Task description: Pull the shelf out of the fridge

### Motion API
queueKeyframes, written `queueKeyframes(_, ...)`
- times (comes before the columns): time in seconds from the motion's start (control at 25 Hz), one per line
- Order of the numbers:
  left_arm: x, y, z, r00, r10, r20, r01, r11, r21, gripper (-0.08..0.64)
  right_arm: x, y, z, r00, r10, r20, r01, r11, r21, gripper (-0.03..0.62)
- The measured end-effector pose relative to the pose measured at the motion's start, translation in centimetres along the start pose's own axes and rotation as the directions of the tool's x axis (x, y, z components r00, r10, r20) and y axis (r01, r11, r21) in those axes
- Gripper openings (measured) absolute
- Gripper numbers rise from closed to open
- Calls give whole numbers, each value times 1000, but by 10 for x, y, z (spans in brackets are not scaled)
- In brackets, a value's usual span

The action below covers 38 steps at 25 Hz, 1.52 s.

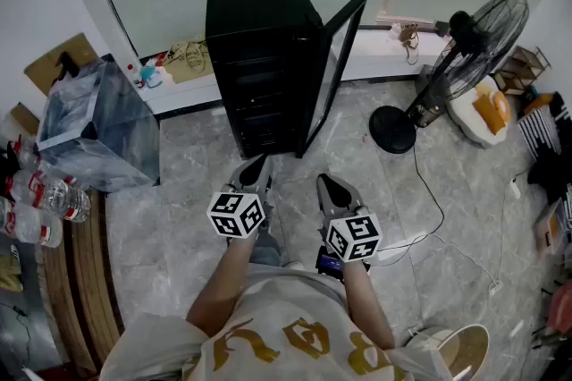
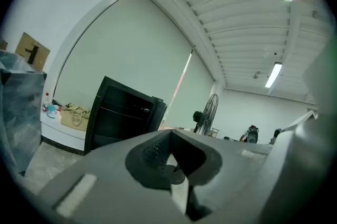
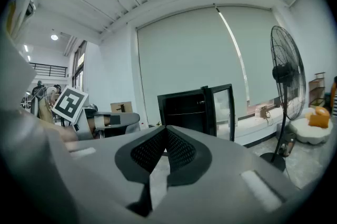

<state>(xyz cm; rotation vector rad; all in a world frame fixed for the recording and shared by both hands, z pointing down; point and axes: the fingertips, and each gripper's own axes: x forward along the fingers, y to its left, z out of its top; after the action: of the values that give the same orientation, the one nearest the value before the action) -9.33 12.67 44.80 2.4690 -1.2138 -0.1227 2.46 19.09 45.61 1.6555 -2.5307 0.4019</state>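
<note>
A pale marble floor [image 1: 179, 227] runs to a window ledge. A black fridge [image 1: 259, 21] stands there, well ahead of the fingers, with its glass door [image 1: 332, 71] swung open on the right. A shelf [image 1: 261, 88] shows as a dark line inside. The left gripper [image 1: 256, 165] and right gripper [image 1: 329, 184] both have their fingers pressed together on nothing. To do this step well, move closer, part the fingers, clamp the shelf's front edge and draw straight back. The floor ahead is open. The door edge and a fan [image 1: 490, 35] far to the right limit sideways room.
</note>
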Motion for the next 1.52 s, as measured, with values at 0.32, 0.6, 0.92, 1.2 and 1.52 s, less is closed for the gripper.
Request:
queueKeyframes(0.32, 10, -10, -6, 1000, 3, -5, -3, 1000, 9, 0, -4, -16, 2, 1000, -1, 3, 1, 1000, 0, 21)
queueKeyframes(0.6, 36, -11, -10, 996, -85, 3, 85, 990, -113, 80, 9, -40, -2, 999, -43, -10, 43, 999, 10, 23)
queueKeyframes(0.92, 110, 26, -22, 998, -52, -35, 45, 983, -178, 109, 59, -91, -8, 997, -60, -56, 61, 998, 24, 58)
queueKeyframes(1.2, 225, 69, -15, 995, -54, -81, 30, 962, -272, 109, 143, -150, 9, 992, -45, -114, 48, 999, 23, 58)
queueKeyframes(1.52, 316, 129, -6, 1000, -14, -23, 0, 846, -533, 109, 225, -195, 25, 986, -18, -163, 18, 1000, 0, 58)
